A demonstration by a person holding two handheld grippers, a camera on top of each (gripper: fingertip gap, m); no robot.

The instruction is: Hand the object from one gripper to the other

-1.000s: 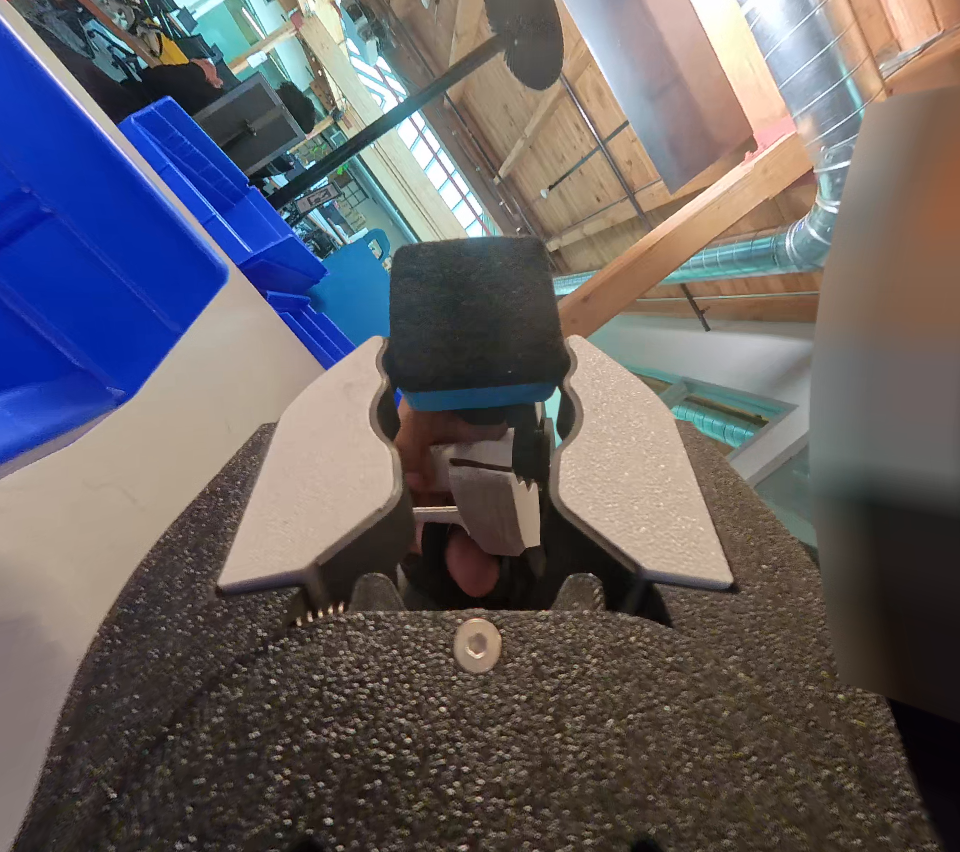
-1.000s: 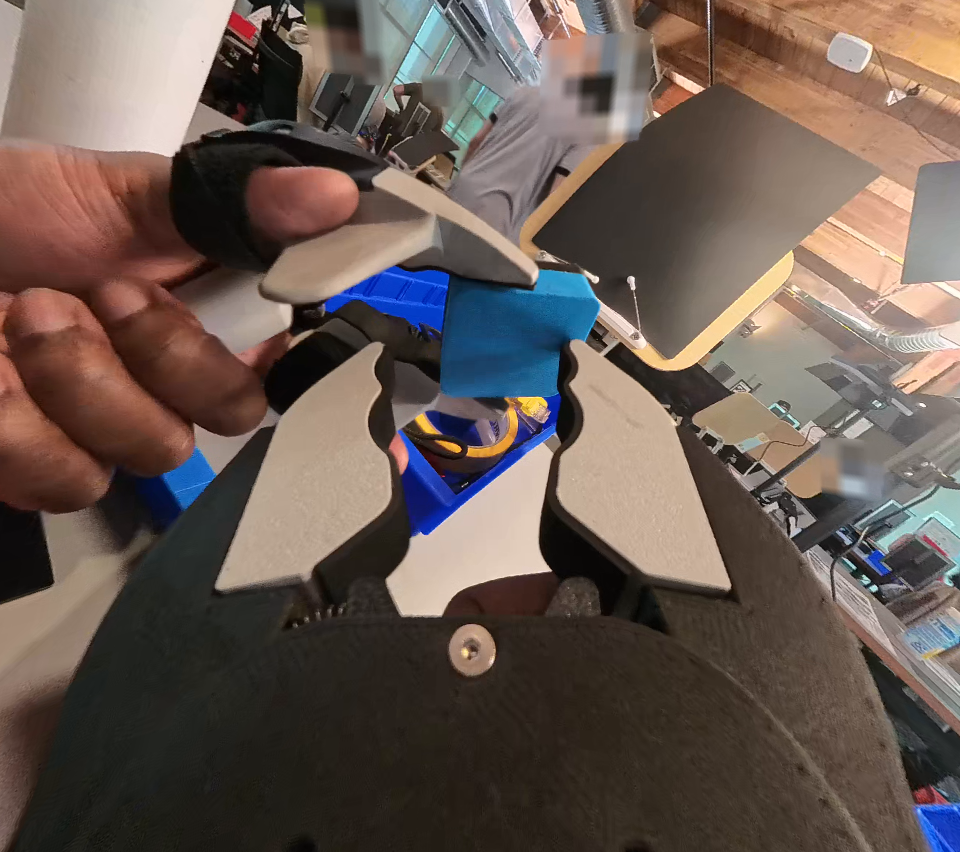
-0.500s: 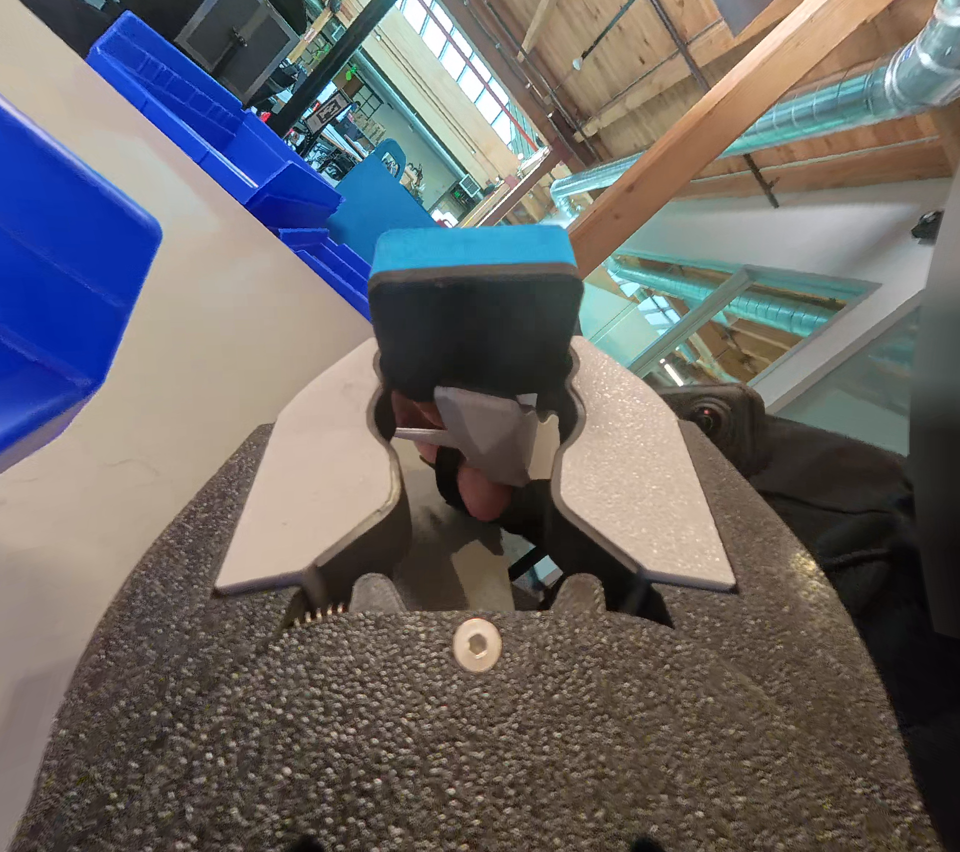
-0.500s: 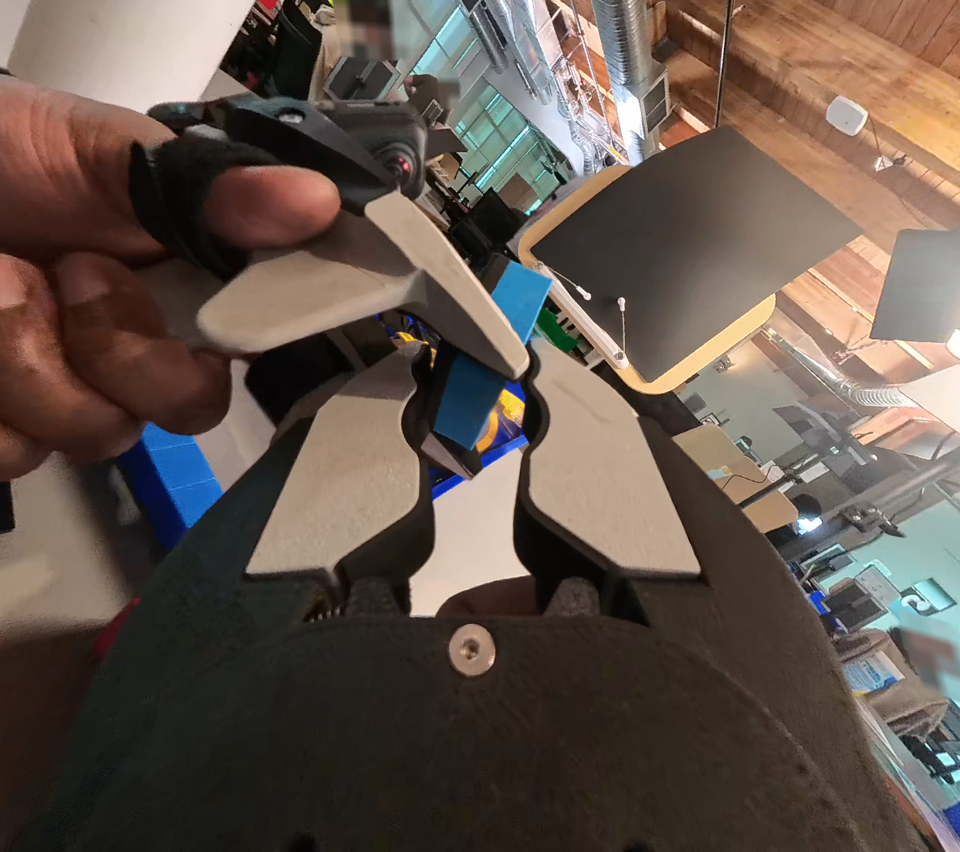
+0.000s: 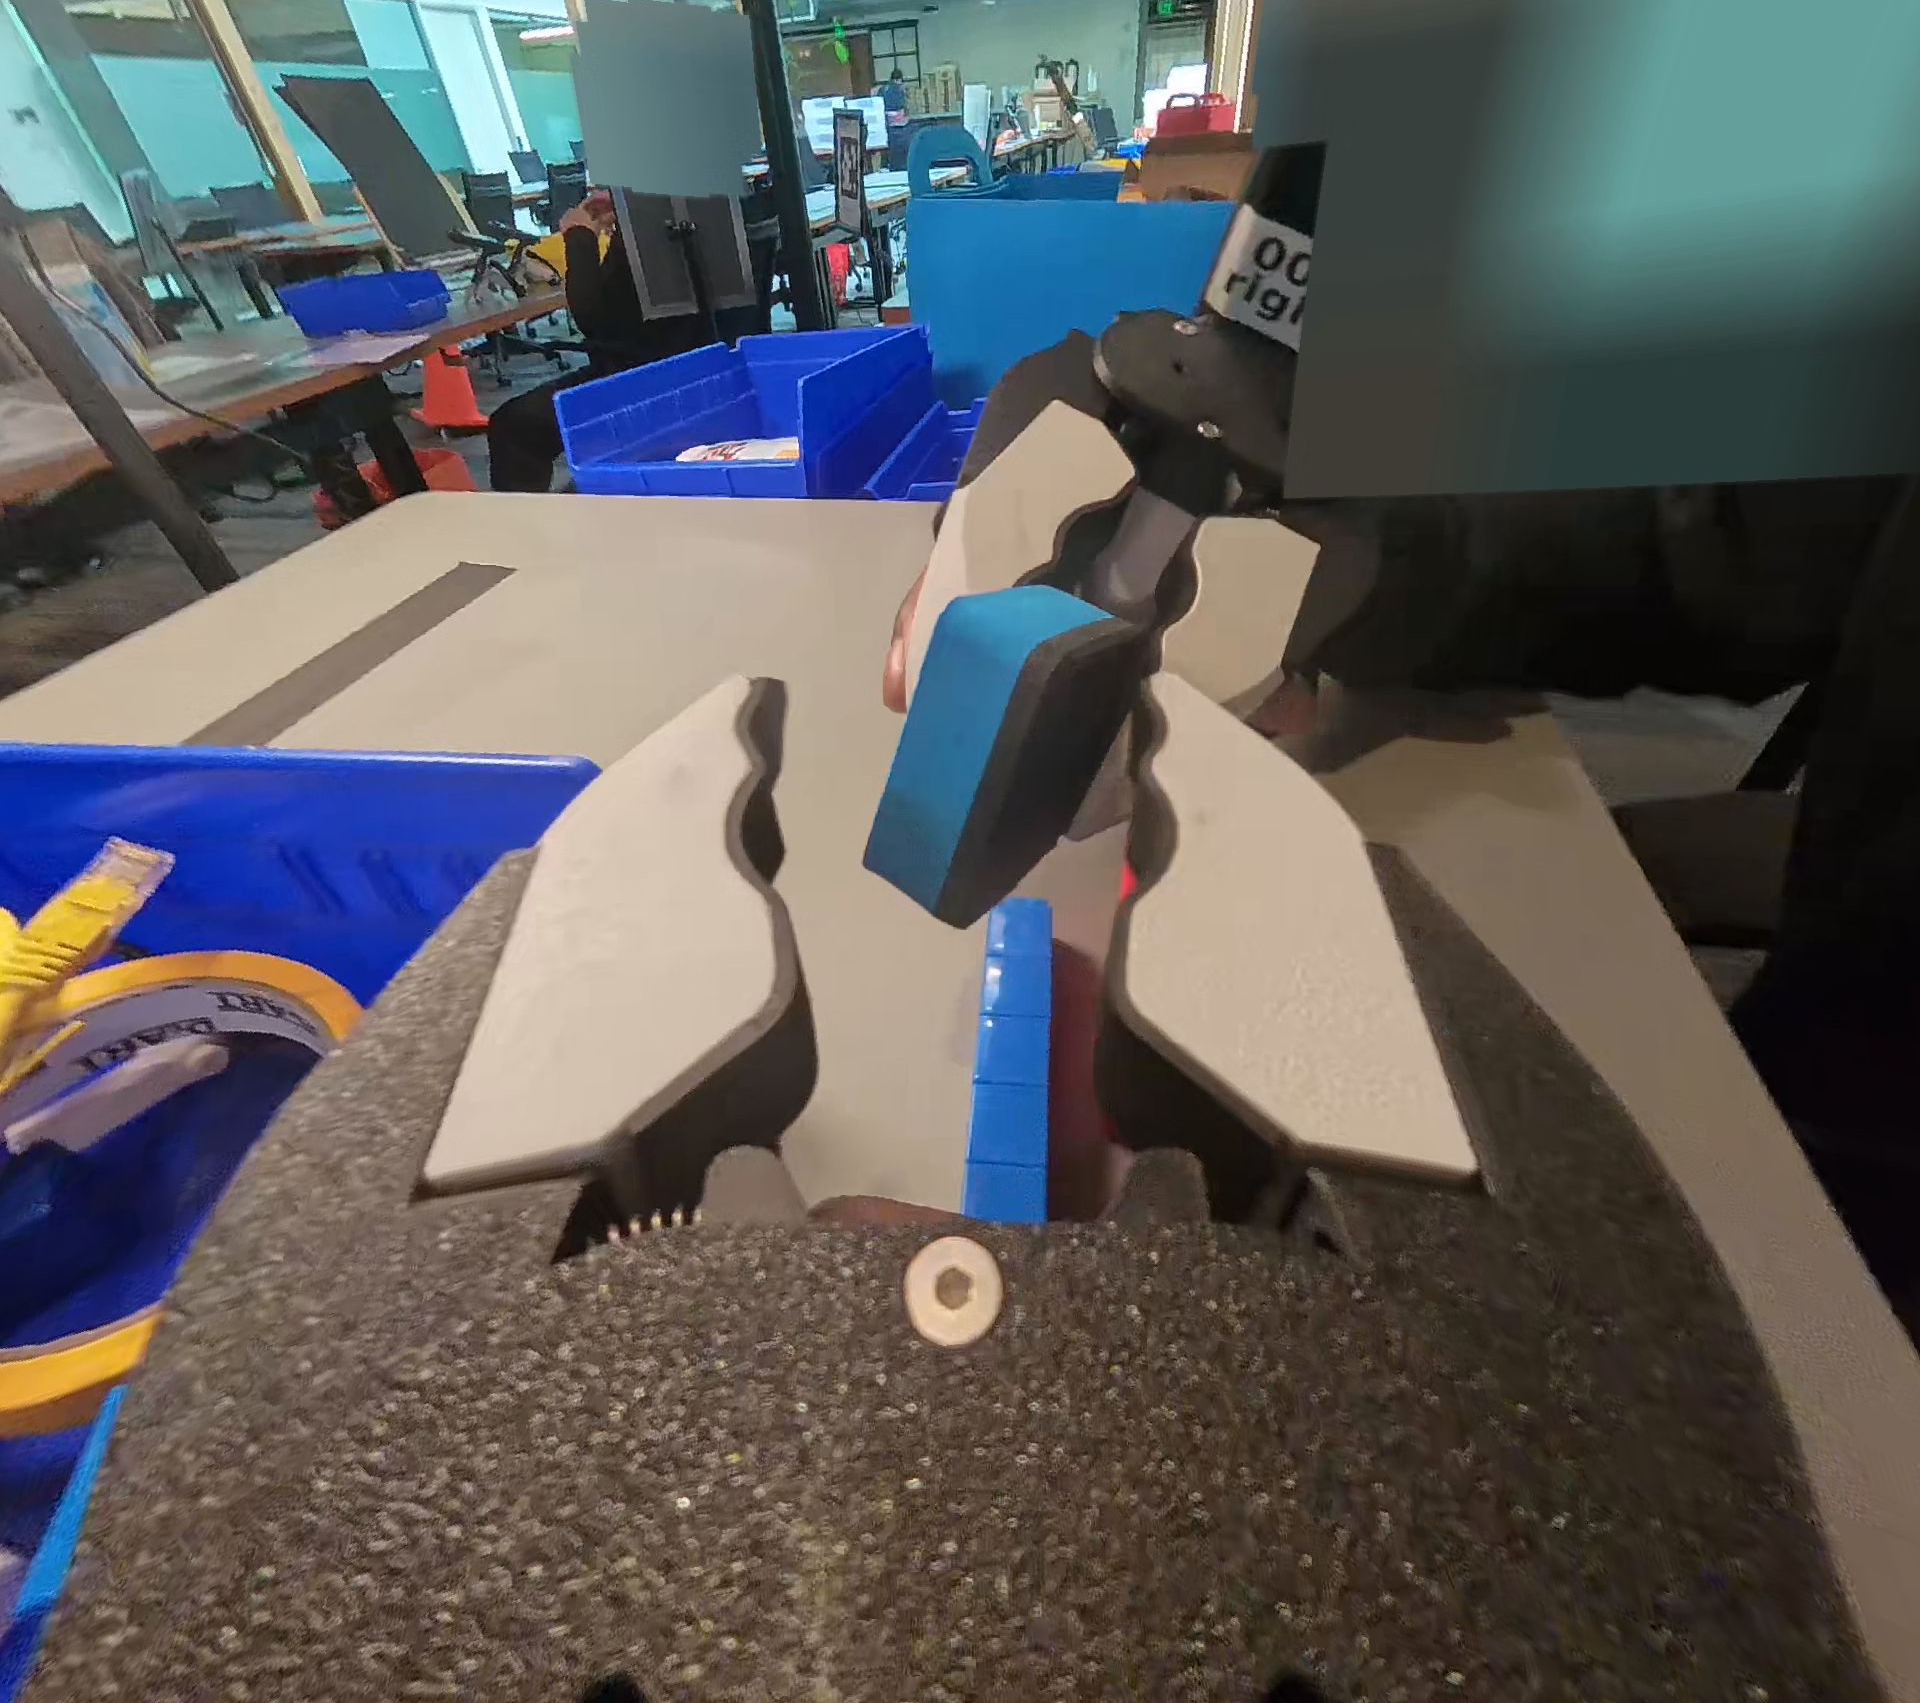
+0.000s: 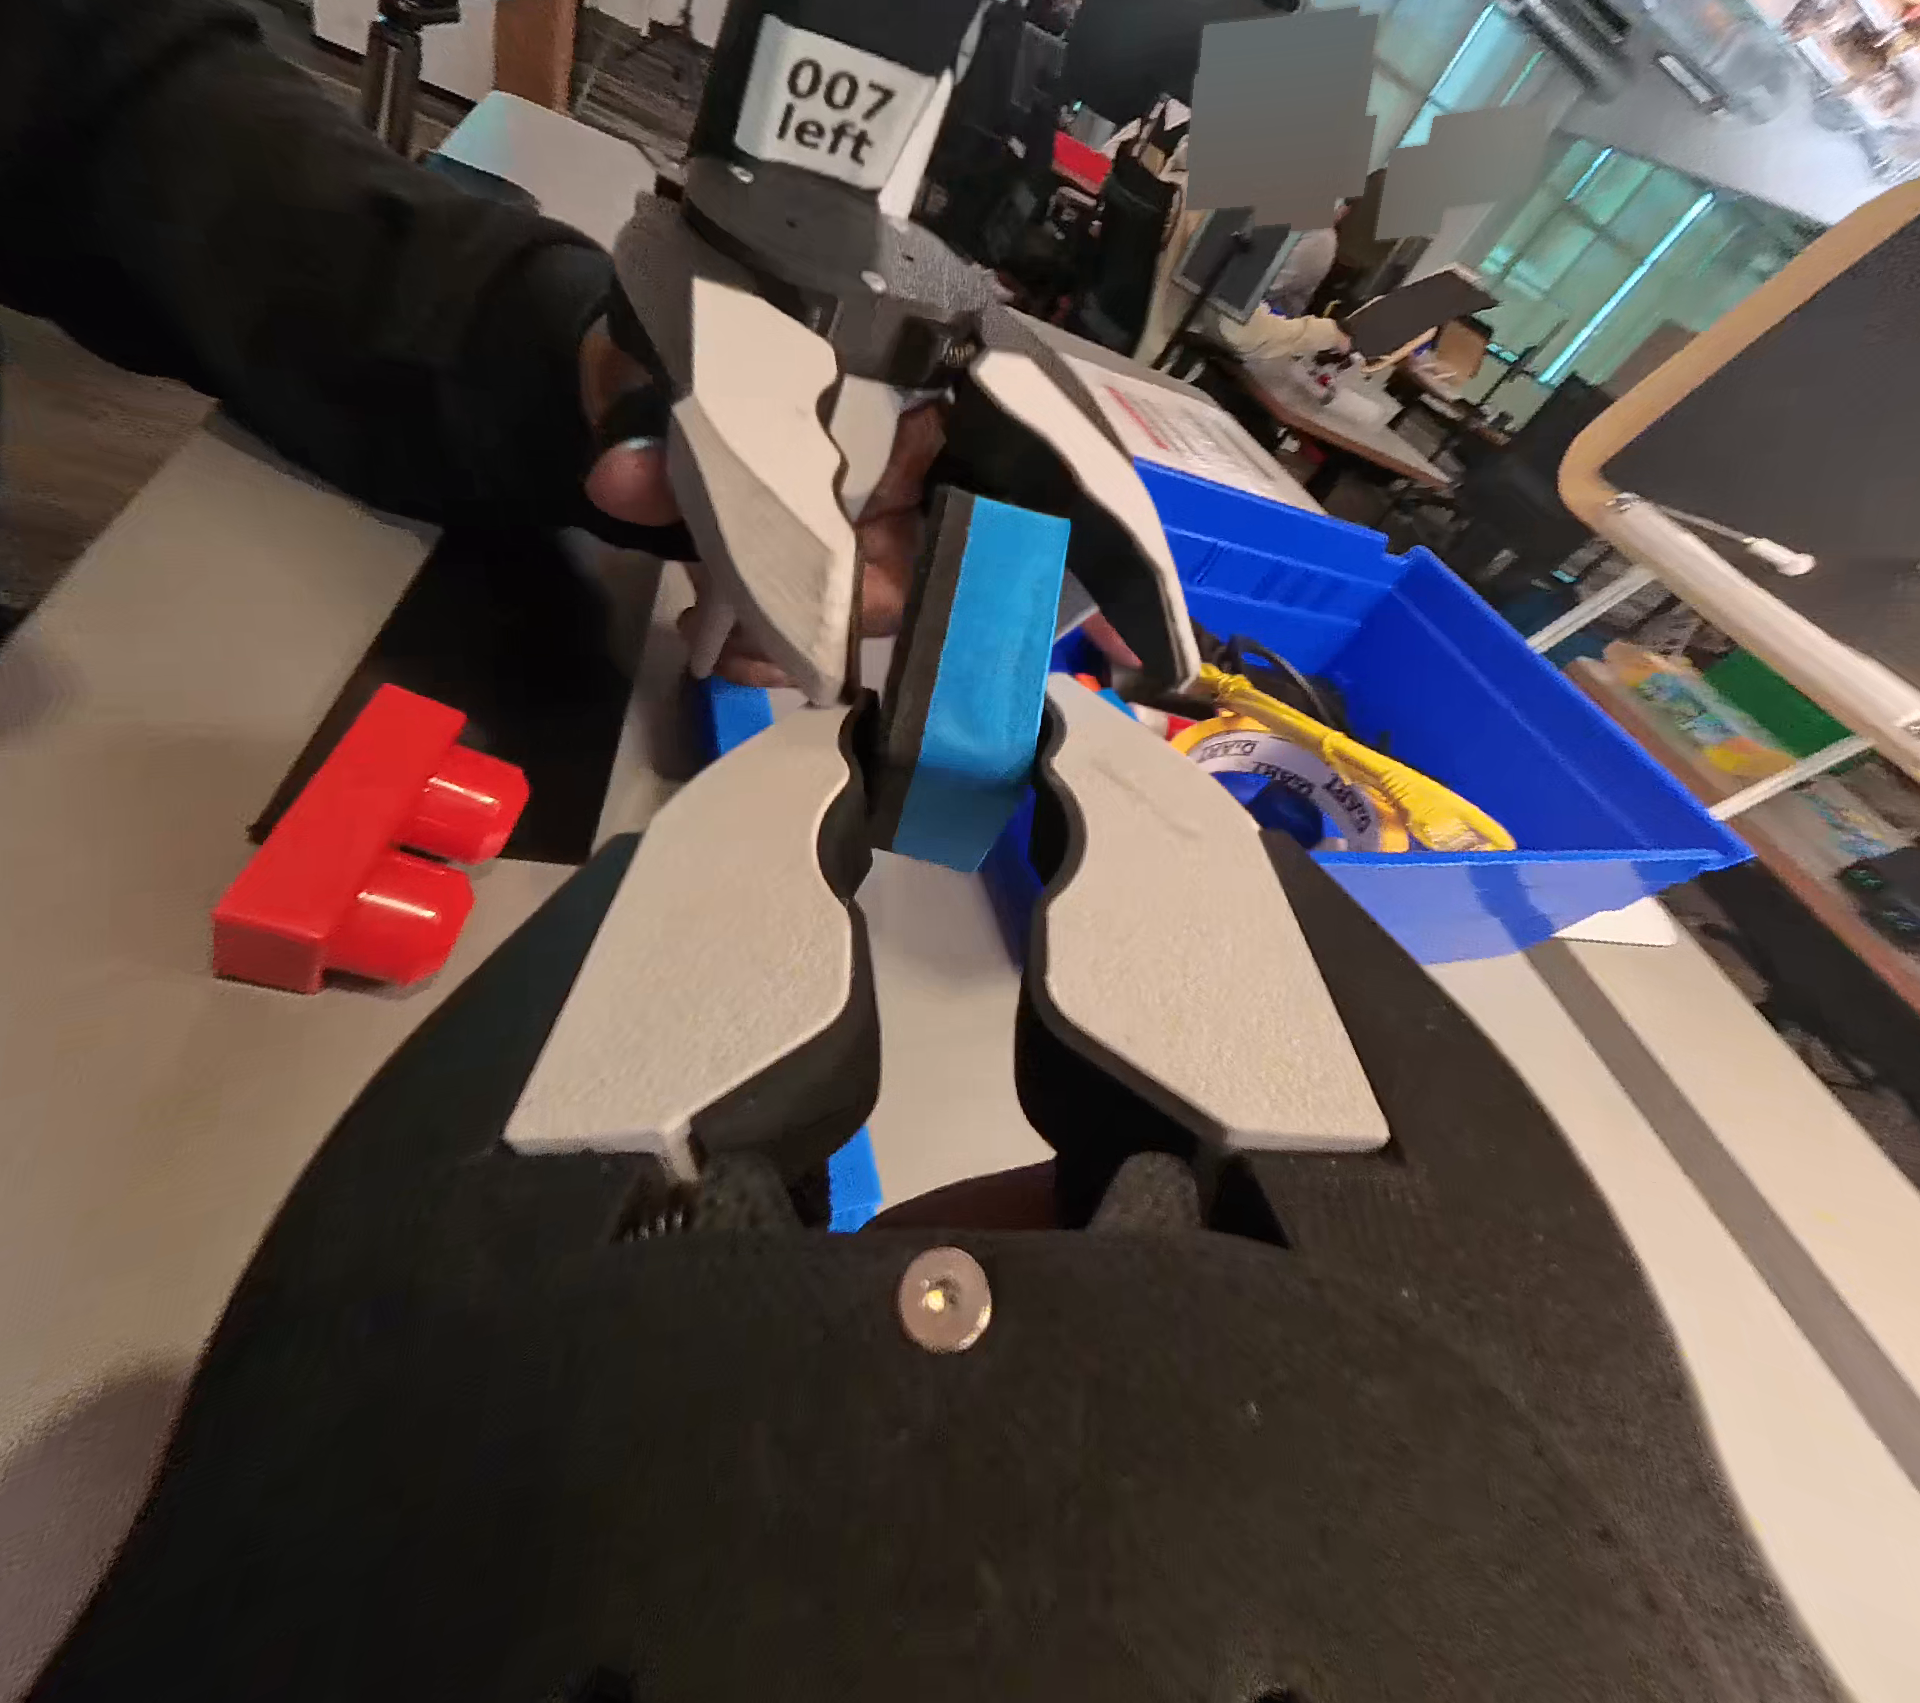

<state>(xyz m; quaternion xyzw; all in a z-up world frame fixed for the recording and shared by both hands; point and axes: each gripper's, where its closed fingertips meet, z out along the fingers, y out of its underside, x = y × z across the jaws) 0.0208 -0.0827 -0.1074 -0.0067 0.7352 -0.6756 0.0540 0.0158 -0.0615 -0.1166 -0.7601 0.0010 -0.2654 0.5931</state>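
The object is a blue foam eraser [image 5: 977, 770] with a black felt face, held in the air above the grey table [image 5: 582, 614]. My right gripper [image 6: 948, 718] is shut on the eraser's lower end [image 6: 987, 666]. In the left wrist view its fingers [image 5: 1023, 500] reach in from the upper right. My left gripper [image 5: 956, 692] is open, with its jaws spread on either side of the eraser. In the right wrist view the left gripper's fingers [image 6: 769, 510] hang from above, apart, around the eraser's upper end.
A blue bin [image 6: 1558, 884] with a yellow tape roll [image 6: 1278, 780] and a yellow cable sits on the table right of the grippers. A red brick [image 6: 353, 864] lies at the left. A blue brick [image 5: 1008, 1051] lies under the grippers. More blue bins [image 5: 727, 427] stand beyond the table. My two grippers' fingertips are within a few centimetres of each other. My right tips are roughly 9 cm from the blue brick [image 5: 1008, 1051].
My left gripper has opened and let go of the eraser. My right gripper has shut on it. Both grippers have tipped down from the ceiling towards the table.
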